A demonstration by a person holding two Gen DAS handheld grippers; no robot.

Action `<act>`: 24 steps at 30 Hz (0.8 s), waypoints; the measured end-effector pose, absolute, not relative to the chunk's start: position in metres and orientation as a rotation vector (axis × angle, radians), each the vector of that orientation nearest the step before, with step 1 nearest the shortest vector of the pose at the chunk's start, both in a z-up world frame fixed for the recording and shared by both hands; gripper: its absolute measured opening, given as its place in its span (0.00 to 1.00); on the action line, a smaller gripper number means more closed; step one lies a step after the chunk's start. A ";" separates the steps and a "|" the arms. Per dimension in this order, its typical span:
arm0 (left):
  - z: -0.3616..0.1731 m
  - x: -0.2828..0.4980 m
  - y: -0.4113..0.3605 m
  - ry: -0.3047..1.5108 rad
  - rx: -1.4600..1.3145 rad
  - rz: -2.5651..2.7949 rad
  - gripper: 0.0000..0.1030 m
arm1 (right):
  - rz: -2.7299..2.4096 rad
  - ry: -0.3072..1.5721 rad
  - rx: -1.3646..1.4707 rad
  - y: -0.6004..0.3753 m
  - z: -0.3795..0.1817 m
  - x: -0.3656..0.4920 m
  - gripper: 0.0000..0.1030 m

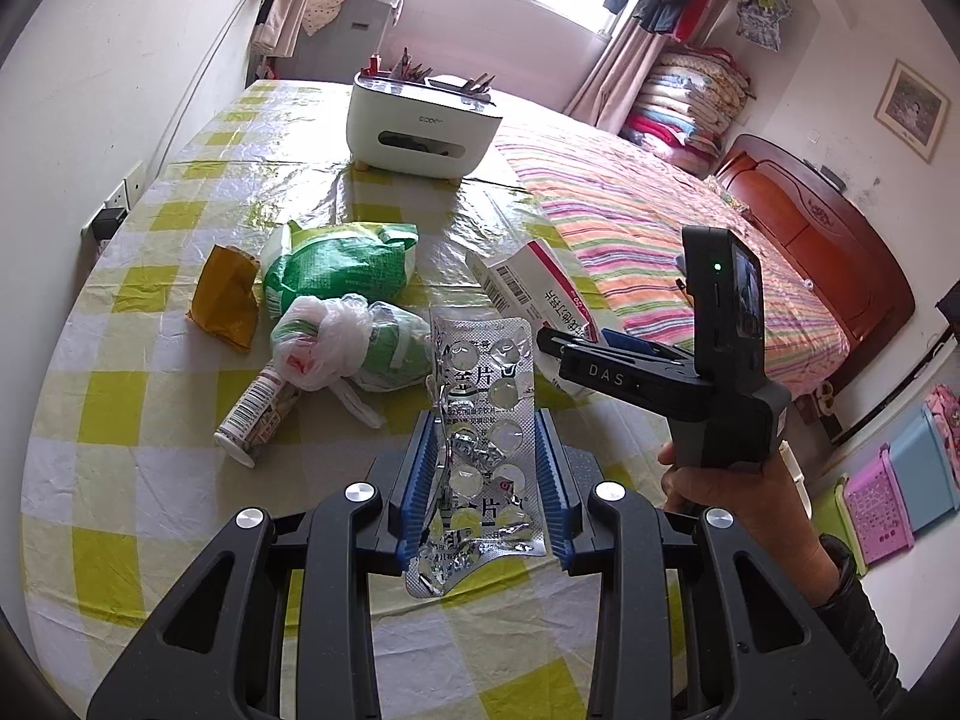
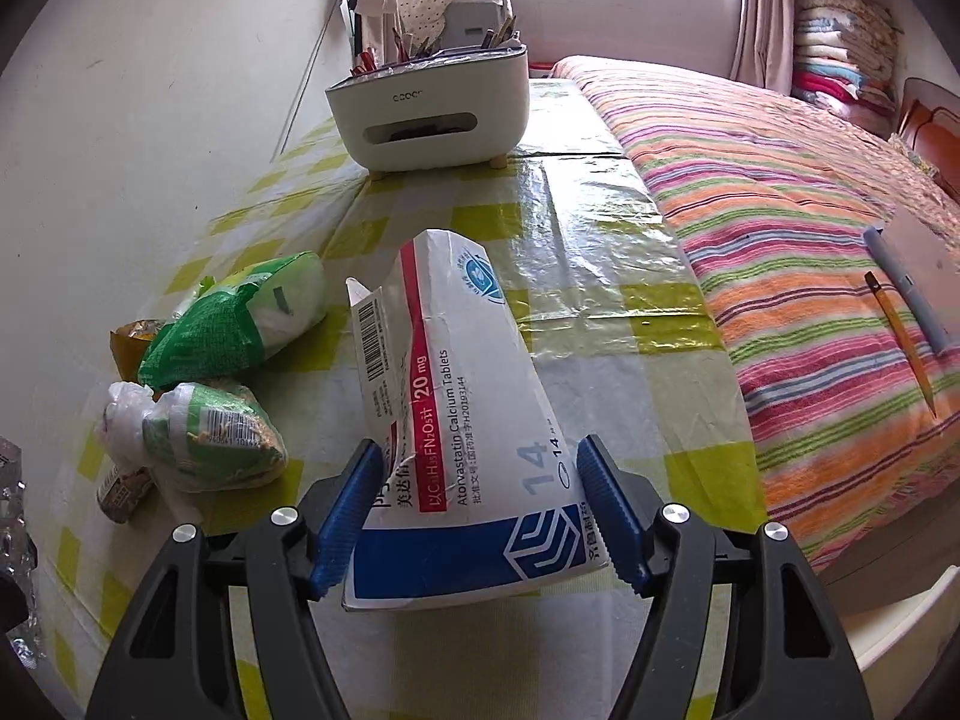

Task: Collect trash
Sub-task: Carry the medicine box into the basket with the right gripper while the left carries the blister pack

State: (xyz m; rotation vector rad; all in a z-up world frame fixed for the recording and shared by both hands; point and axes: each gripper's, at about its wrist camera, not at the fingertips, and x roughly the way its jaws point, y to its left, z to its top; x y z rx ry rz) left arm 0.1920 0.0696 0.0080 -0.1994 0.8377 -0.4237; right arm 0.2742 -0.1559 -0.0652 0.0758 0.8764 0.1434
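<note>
On my table (image 1: 150,480) the trash sits left of centre: a paper pouch (image 1: 225,297) farthest left, two wrapped bags (image 1: 342,264) beside it, a small bottle (image 1: 255,417) in front of them. Behind stands a tissue box (image 1: 420,123). The bed (image 1: 690,240) runs along the table's right side, a pen (image 2: 909,294) lying on it.

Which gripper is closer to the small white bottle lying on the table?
Left. The left gripper, shut on the blister pack, sits just right of the bottle. The right gripper, holding the medicine box, is farther right.
</note>
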 end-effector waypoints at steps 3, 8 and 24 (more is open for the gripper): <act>0.014 0.182 0.060 0.822 -0.194 -0.446 0.31 | 0.143 0.861 0.107 -0.167 -0.058 0.254 0.63; 0.019 0.168 0.041 0.814 -0.176 -0.492 0.31 | 0.125 0.809 0.149 -0.188 -0.043 0.214 0.63; 0.036 0.152 -0.026 0.793 -0.117 -0.608 0.31 | -0.051 0.622 0.372 -0.271 -0.031 0.100 0.63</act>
